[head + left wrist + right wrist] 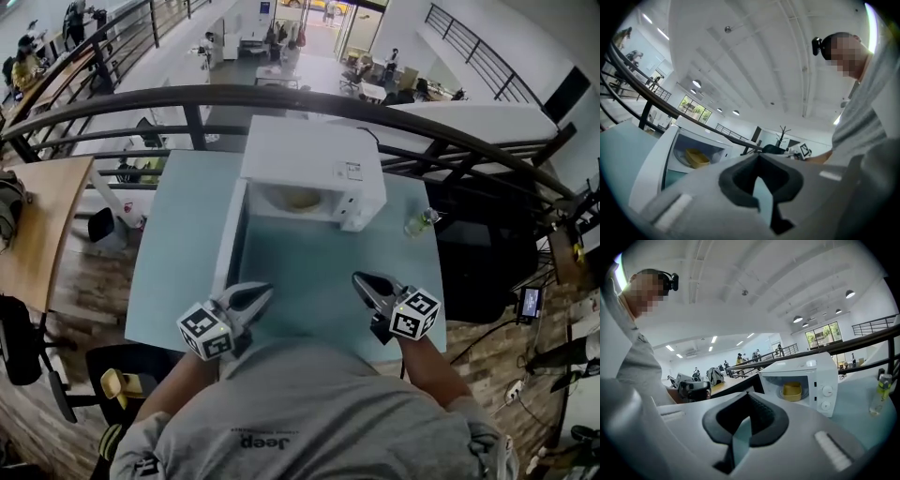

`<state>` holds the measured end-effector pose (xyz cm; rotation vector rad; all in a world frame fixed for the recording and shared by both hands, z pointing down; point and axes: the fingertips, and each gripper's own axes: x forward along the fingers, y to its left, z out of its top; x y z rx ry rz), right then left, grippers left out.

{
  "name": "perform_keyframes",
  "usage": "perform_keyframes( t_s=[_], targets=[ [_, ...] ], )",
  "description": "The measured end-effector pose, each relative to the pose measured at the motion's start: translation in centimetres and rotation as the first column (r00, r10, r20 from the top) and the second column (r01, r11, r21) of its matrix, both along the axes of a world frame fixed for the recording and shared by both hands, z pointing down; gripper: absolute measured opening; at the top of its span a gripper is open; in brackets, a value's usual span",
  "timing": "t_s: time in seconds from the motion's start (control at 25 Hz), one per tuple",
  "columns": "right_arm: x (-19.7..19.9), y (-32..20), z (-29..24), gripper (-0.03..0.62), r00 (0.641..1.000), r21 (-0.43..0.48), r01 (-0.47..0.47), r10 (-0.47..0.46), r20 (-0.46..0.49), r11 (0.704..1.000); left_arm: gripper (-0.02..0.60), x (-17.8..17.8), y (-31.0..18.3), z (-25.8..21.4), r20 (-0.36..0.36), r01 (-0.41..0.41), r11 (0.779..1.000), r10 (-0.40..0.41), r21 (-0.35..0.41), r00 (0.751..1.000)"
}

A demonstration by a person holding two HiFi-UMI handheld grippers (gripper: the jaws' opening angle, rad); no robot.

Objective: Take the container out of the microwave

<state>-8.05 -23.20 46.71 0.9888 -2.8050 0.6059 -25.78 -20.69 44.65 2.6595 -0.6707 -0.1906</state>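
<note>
Head view: we stand at the pale counter (309, 281) facing the white microwave (314, 155), whose door (228, 248) hangs wide open to the left. The yellow container (298, 198) sits inside the cavity, untouched. Our left claw (261, 294) and right claw (364, 281) hover over the counter's near edge, well apart from the microwave, and each is drawn to a closed point. A small bottle (419, 223) stands on the counter to the right of the microwave.

Left gripper view: the claw's jaws are pressed together with nothing between them. Beyond them we see the open door and the container resting in the cavity, out of reach.

Right gripper view: this claw is also clamped together and empty. The container shows square in the opening, beside the two knobs (826, 391), with the bottle off to the right.

As we read it, only the door is dealt with. Reaching in, opening a claw around the container's rim, gripping it and drawing it out onto the counter all remain to be done.
</note>
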Motion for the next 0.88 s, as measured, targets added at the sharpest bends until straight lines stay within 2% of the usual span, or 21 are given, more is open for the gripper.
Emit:
perform_keyframes(
  t_s=[0.2, 0.48, 0.56, 0.72, 0.88],
  targets=[
    [2.0, -0.3, 0.9, 0.005, 0.994, 0.018, 0.108, -0.107, -0.035, 0.994, 0.026, 2.3, 0.1, 0.6, 0.024, 0.097, 0.995, -0.097, 0.002, 0.995],
    [6.0, -1.1, 2.6, 0.005, 0.967, 0.032, 0.236, -0.232, -0.103, 0.971, 0.026, 6.0, -0.4, 1.5, -0.013, 0.265, 0.963, -0.266, -0.049, 0.964],
    [6.7, -1.6, 2.6, 0.005, 0.957, 0.053, 0.265, -0.256, -0.133, 0.963, 0.026, 7.5, -0.7, 1.9, -0.023, 0.279, 0.957, -0.282, -0.076, 0.959],
    [7.7, -3.2, 2.6, 0.005, 0.952, 0.081, 0.277, -0.262, -0.159, 0.957, 0.026, 10.5, -1.4, 2.7, -0.011, 0.259, 0.961, -0.262, -0.098, 0.965],
    [7.0, -5.2, 2.9, 0.005, 0.950, 0.097, 0.271, -0.250, -0.188, 0.958, 0.026, 11.0, -2.6, 2.9, 0.013, 0.248, 0.965, -0.248, -0.087, 0.969]
  ],
)
